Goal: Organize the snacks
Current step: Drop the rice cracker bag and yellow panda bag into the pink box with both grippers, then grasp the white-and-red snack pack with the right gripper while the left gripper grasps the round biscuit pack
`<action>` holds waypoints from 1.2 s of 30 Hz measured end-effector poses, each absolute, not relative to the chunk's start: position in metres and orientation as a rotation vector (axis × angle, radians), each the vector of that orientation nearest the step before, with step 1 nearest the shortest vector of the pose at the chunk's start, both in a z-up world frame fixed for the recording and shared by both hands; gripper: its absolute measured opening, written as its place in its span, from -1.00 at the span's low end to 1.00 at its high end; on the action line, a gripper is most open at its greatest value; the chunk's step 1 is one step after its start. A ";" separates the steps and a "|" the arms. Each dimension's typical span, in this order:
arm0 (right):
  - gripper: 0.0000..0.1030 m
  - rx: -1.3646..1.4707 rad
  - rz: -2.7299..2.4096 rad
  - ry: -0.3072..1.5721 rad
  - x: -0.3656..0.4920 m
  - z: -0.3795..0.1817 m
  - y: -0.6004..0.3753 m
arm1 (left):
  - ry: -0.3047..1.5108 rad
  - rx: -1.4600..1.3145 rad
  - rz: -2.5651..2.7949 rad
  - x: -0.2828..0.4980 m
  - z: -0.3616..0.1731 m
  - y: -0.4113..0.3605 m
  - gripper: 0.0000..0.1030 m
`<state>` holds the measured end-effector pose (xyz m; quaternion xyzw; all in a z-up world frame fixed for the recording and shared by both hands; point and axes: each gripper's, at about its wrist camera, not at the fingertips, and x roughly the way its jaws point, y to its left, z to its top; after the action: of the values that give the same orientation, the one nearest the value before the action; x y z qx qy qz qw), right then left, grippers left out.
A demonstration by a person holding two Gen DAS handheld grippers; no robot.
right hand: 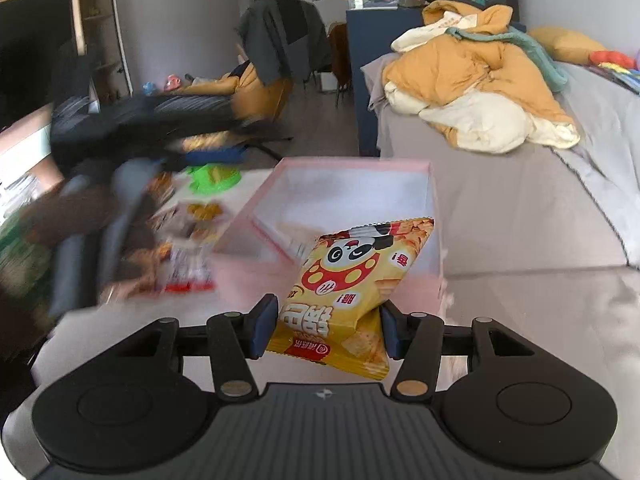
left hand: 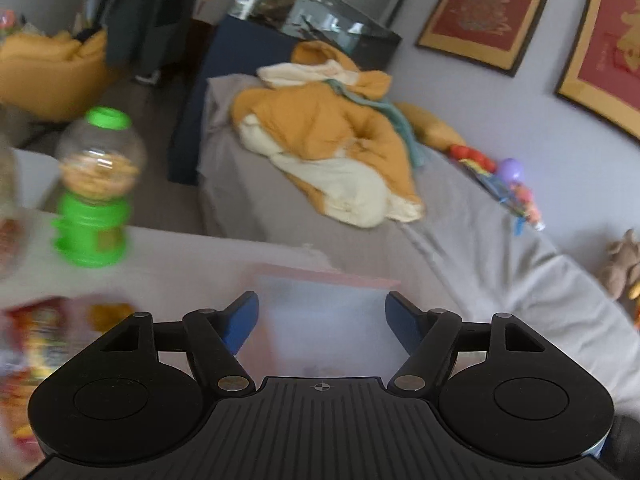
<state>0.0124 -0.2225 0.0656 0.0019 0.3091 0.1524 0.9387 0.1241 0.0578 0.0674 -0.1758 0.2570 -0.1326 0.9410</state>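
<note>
My right gripper (right hand: 328, 320) is shut on a yellow snack packet (right hand: 352, 276) with a panda print, which hangs just in front of an open pink box (right hand: 360, 168). In the left wrist view my left gripper (left hand: 322, 300) stands open, nothing between its blue pads (left hand: 240, 324), above the blurred pink box (left hand: 320, 272). Loose snack packets (right hand: 188, 248) lie left of the box on the pale table. The right wrist view shows the left gripper (right hand: 212, 152) as a dark blur over them. A green snack dispenser (left hand: 96, 188) with a clear globe stands at the table's left.
A grey bed (right hand: 520, 200) runs along the table's right side, with an orange and cream quilt (left hand: 328, 144) heaped on it and toys (left hand: 500, 176) by the wall. More packets (left hand: 40, 340) blur at the left view's lower left. A chair with a dark jacket (right hand: 284, 36) stands behind.
</note>
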 end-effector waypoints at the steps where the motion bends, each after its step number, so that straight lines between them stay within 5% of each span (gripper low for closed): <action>1: 0.02 0.017 0.308 0.613 0.023 0.072 -0.223 | 0.530 -0.337 -0.250 0.120 0.069 0.065 0.47; 2: 0.07 0.048 0.317 0.579 0.036 0.082 -0.224 | 0.534 -0.312 -0.224 0.114 0.068 0.073 0.47; 5: 0.63 0.128 0.307 0.546 0.075 0.099 -0.229 | 0.549 -0.264 -0.173 0.097 0.060 0.096 0.47; 17: 0.63 -0.077 0.539 0.690 0.033 0.048 -0.177 | 0.624 -0.215 -0.169 0.036 0.014 0.128 0.46; 27: 0.79 0.014 0.516 0.745 0.108 0.036 -0.118 | 0.621 -0.234 -0.098 -0.010 0.009 0.146 0.46; 31: 0.76 -0.002 0.539 0.841 0.132 0.017 -0.066 | 0.639 -0.253 -0.054 -0.013 0.004 0.153 0.46; 33: 0.20 -0.045 0.510 0.875 0.134 0.004 -0.049 | 0.646 -0.261 -0.031 -0.016 0.002 0.158 0.45; 36: 0.07 -0.104 0.498 0.850 0.114 -0.002 -0.051 | 0.650 -0.278 -0.006 -0.021 0.000 0.163 0.45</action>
<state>0.1139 -0.0506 -0.0016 -0.0500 0.4080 0.2388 0.8798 -0.0208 0.1626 0.0000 -0.1361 0.3181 -0.0029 0.9382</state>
